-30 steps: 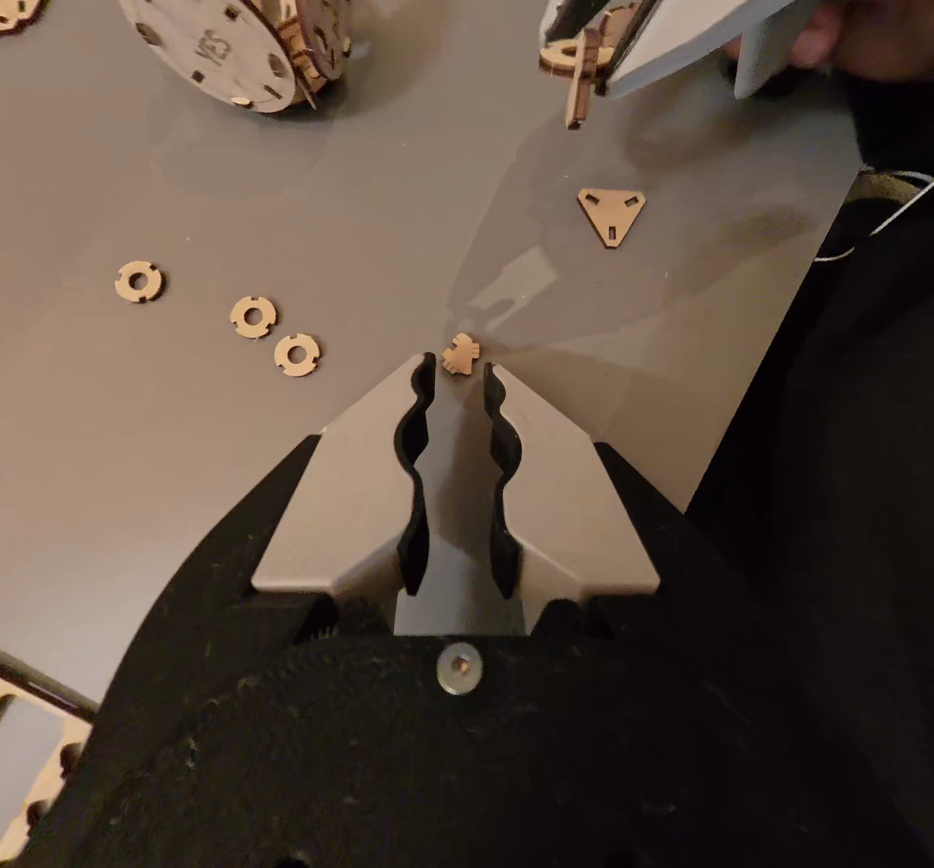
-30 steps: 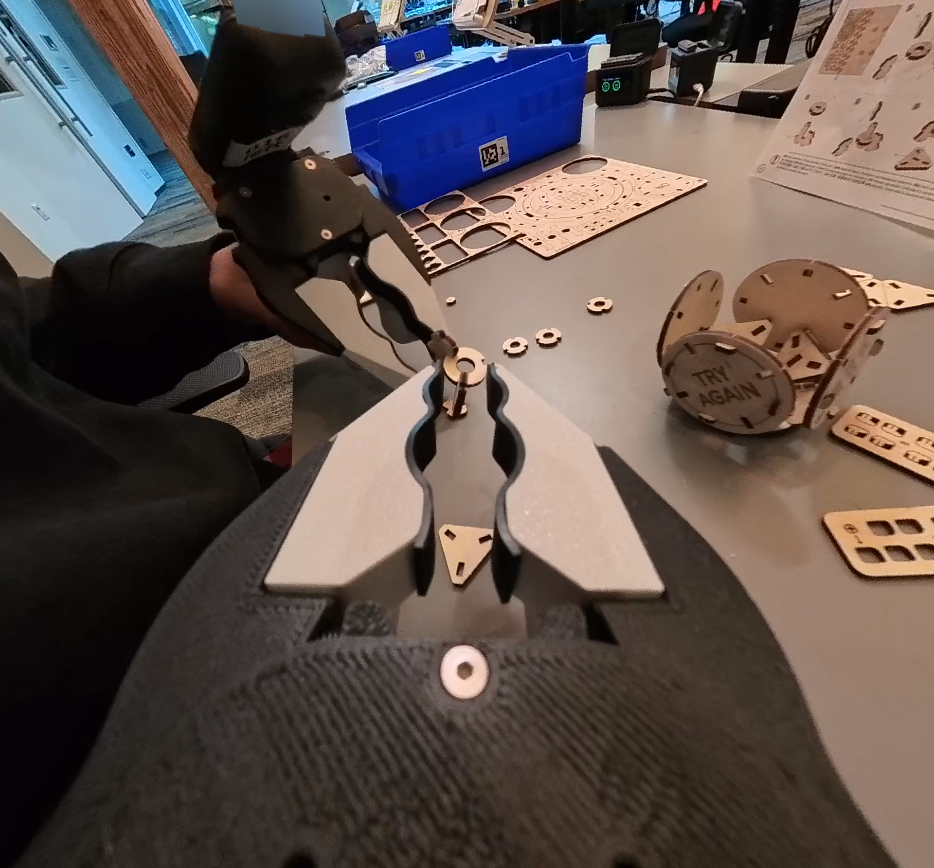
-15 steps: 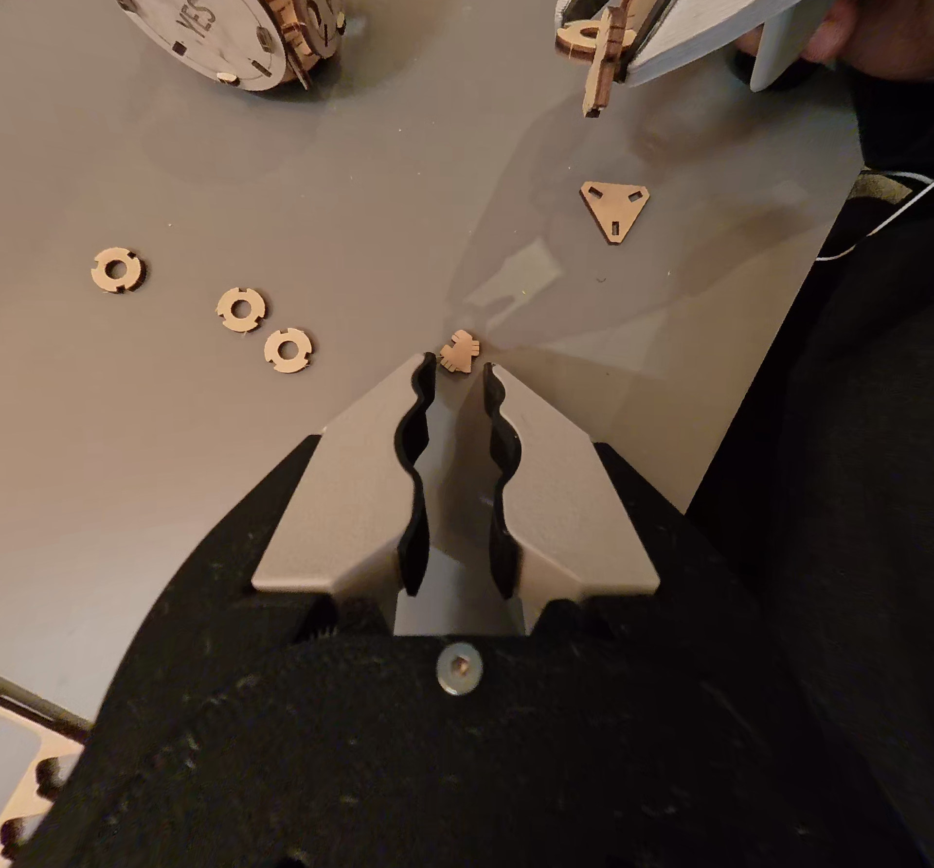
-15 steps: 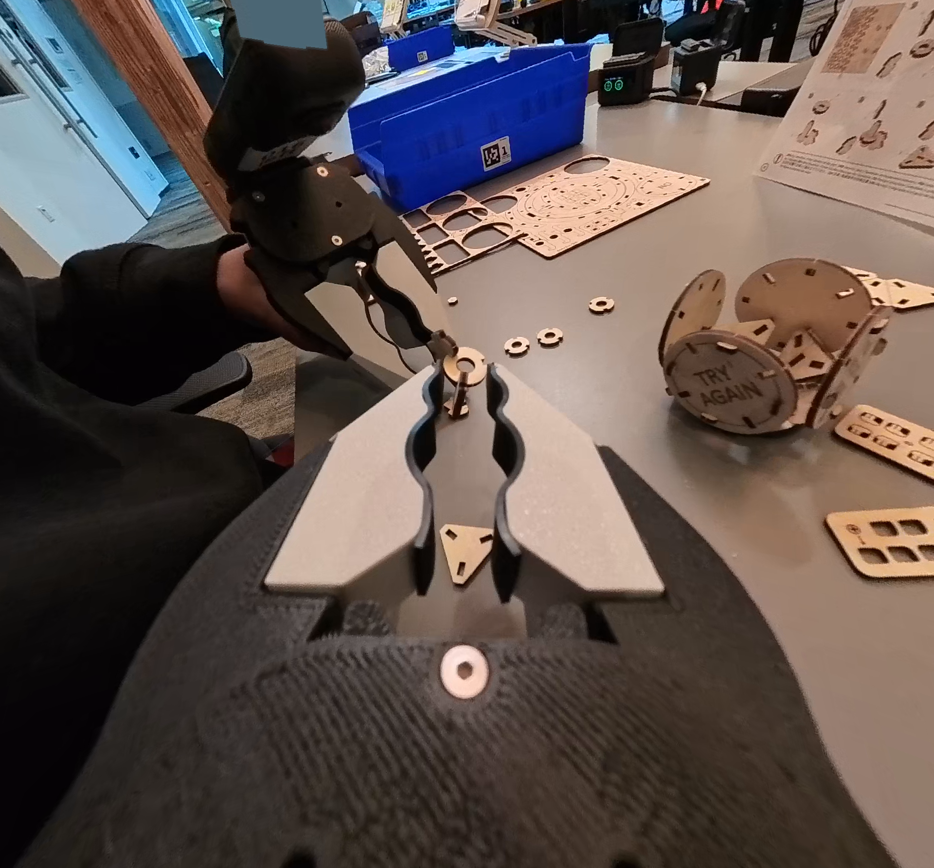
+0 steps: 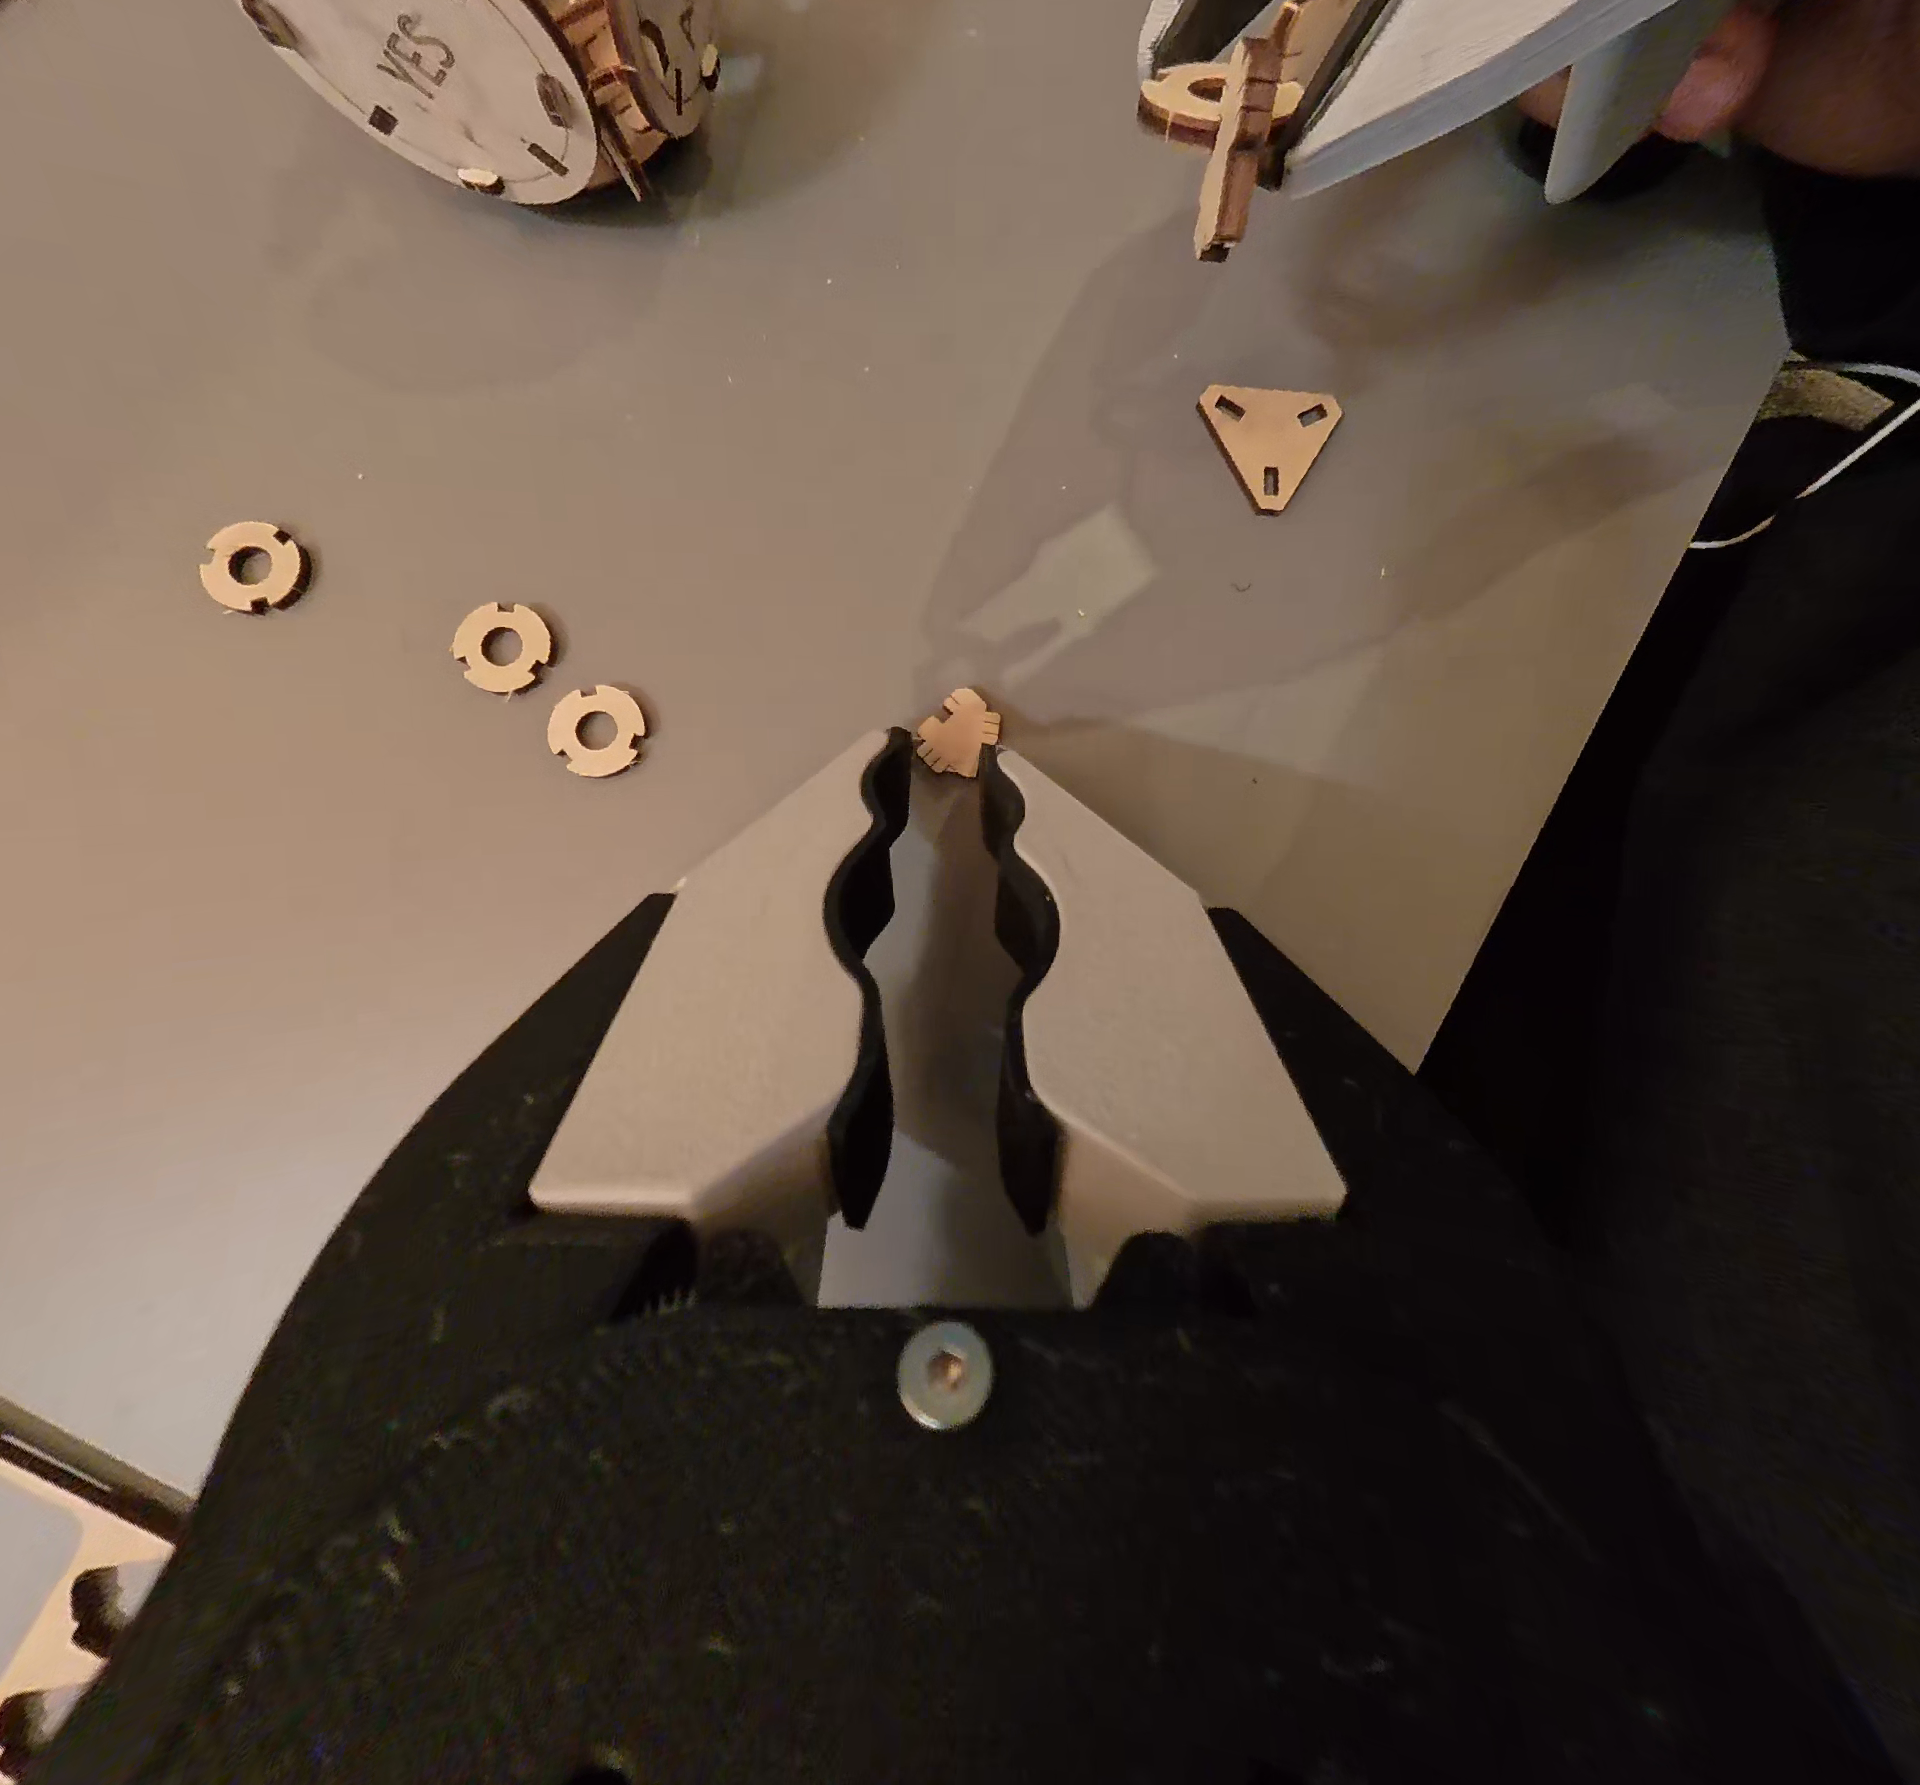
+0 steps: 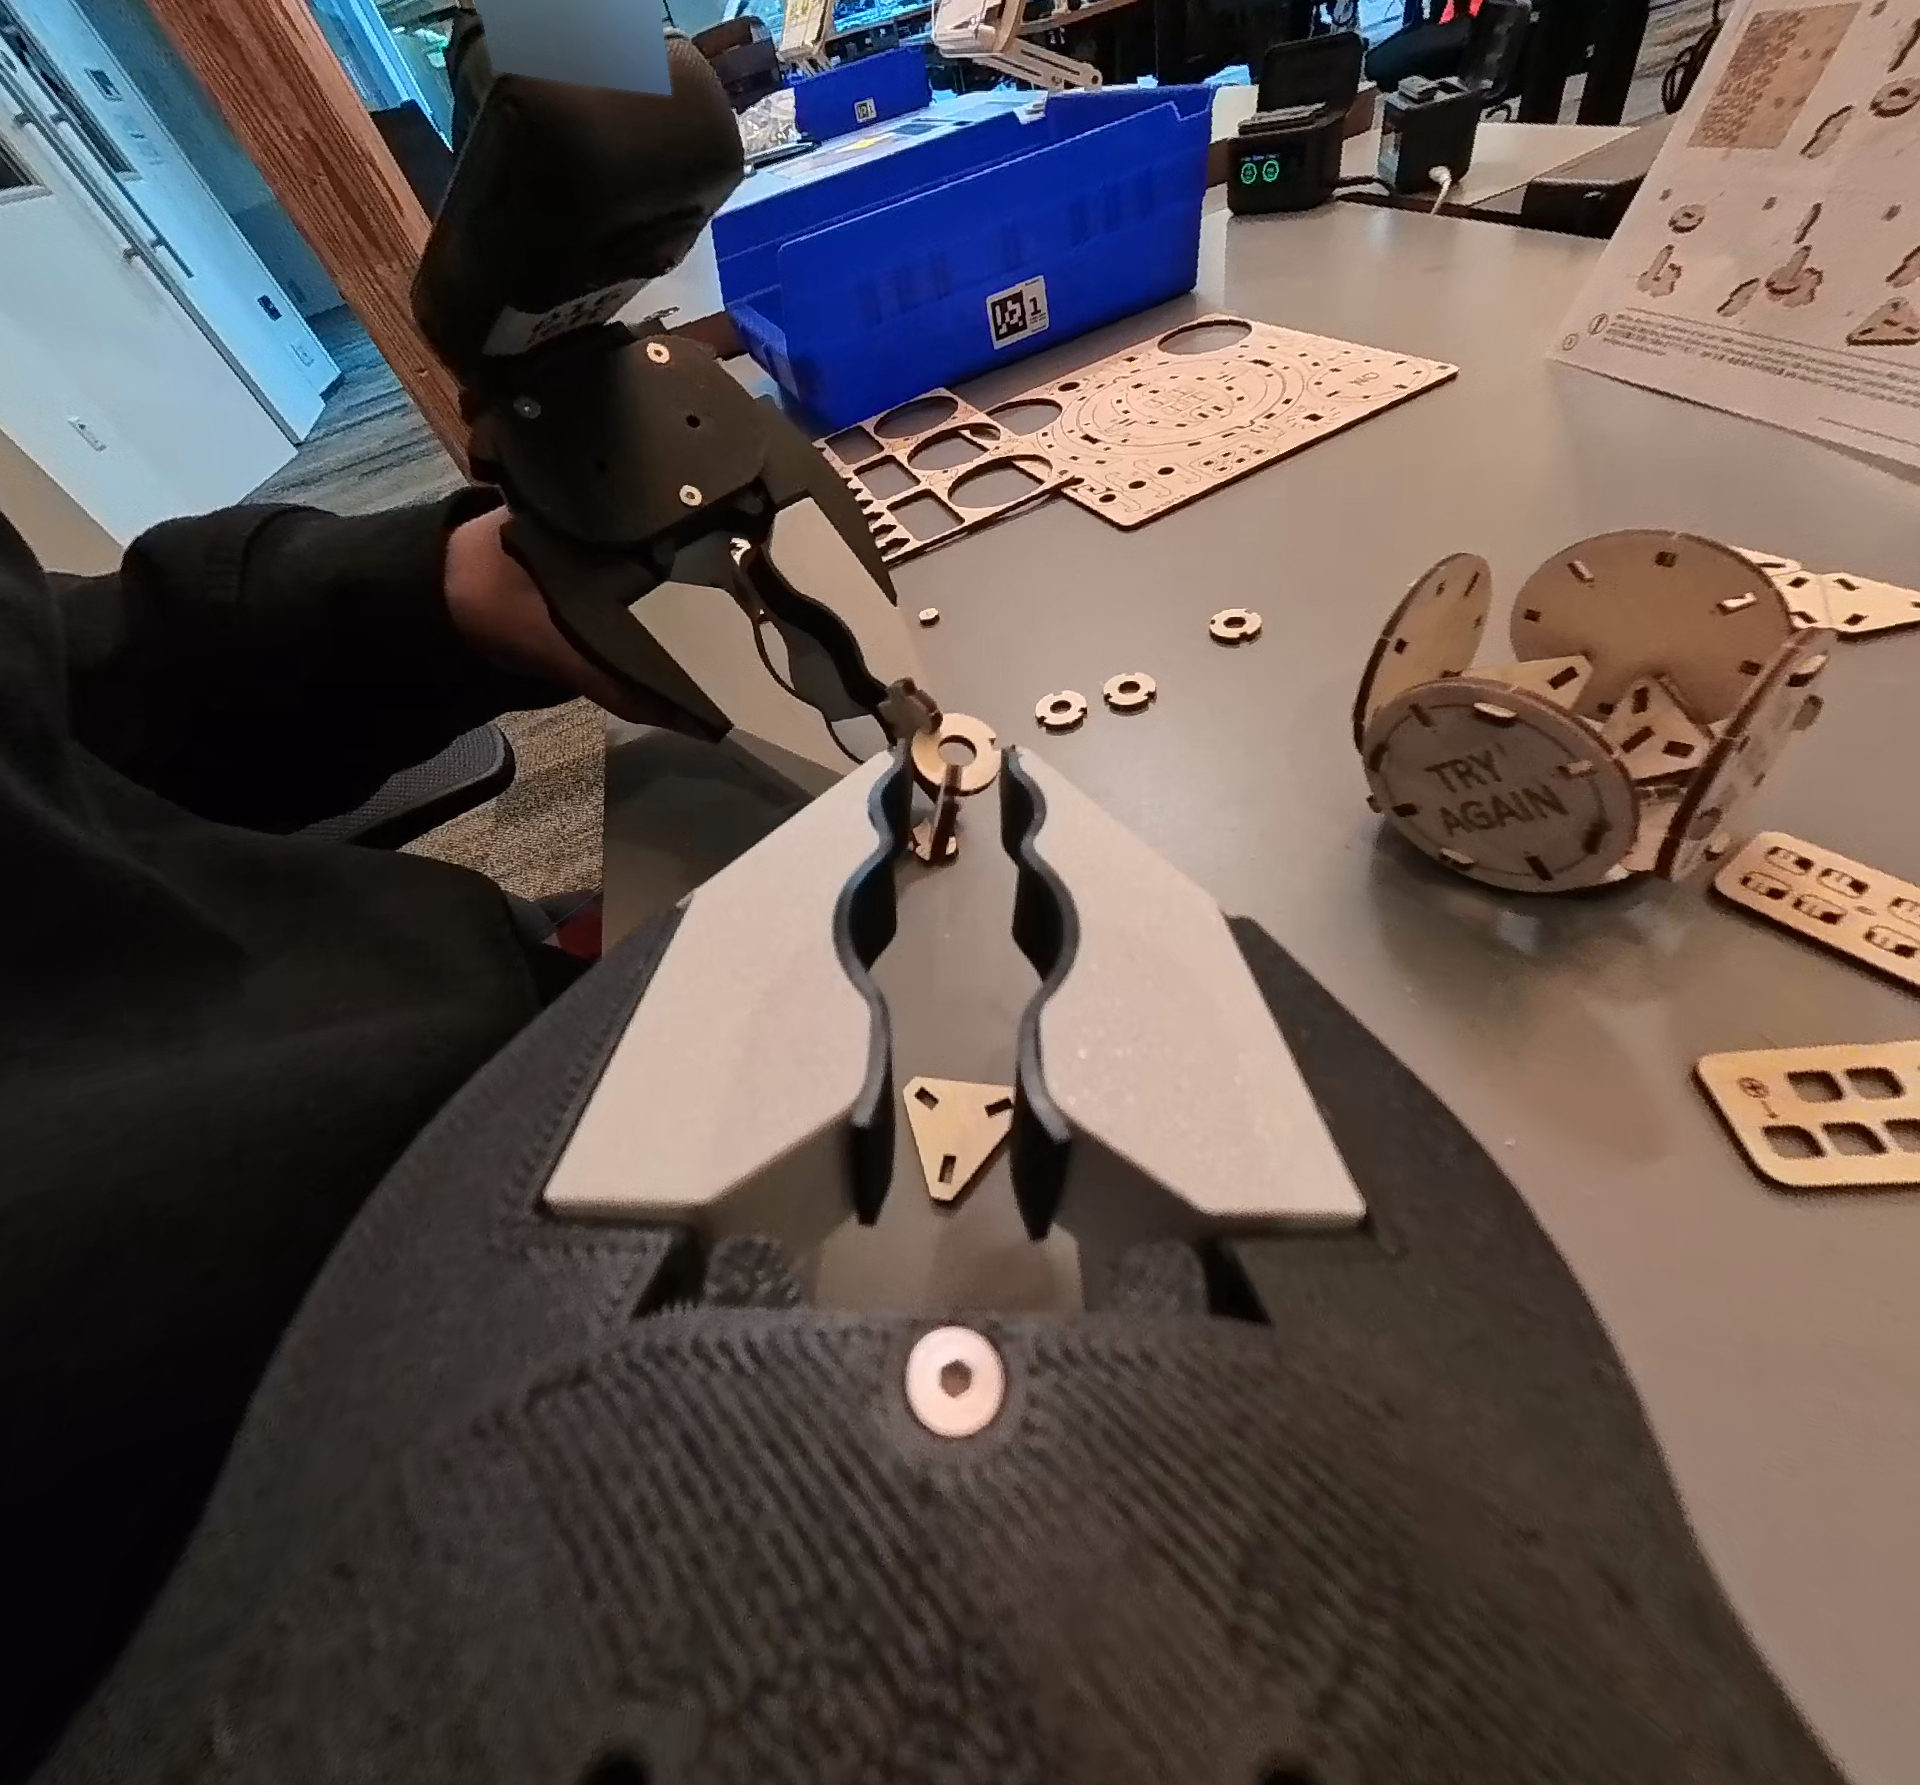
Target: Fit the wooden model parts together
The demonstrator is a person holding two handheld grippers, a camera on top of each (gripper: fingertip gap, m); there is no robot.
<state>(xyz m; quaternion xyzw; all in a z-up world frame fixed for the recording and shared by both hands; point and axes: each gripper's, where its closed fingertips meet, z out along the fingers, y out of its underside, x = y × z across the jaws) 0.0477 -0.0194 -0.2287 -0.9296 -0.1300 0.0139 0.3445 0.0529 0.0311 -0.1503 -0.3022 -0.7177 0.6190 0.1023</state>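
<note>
Wooden toothed piece (image 5: 958, 733) clamped in left jaws | right jaws clamp wooden ring-and-pin part (image 6: 951, 761)

A small notched wooden piece (image 5: 958, 733) sits pinched between the left gripper's (image 5: 948, 756) fingertips at frame centre. A wooden ring-and-stem assembly (image 6: 948, 779), stem hanging down, sits clamped in the right gripper (image 6: 951, 779).

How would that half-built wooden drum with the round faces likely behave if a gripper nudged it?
The wooden drum rests on round disc edges on the smooth grey table, so it may roll or slide. It looks hollow thin plywood, probably light. Open gaps between slotted panels suggest it could flex or pop apart.
</note>
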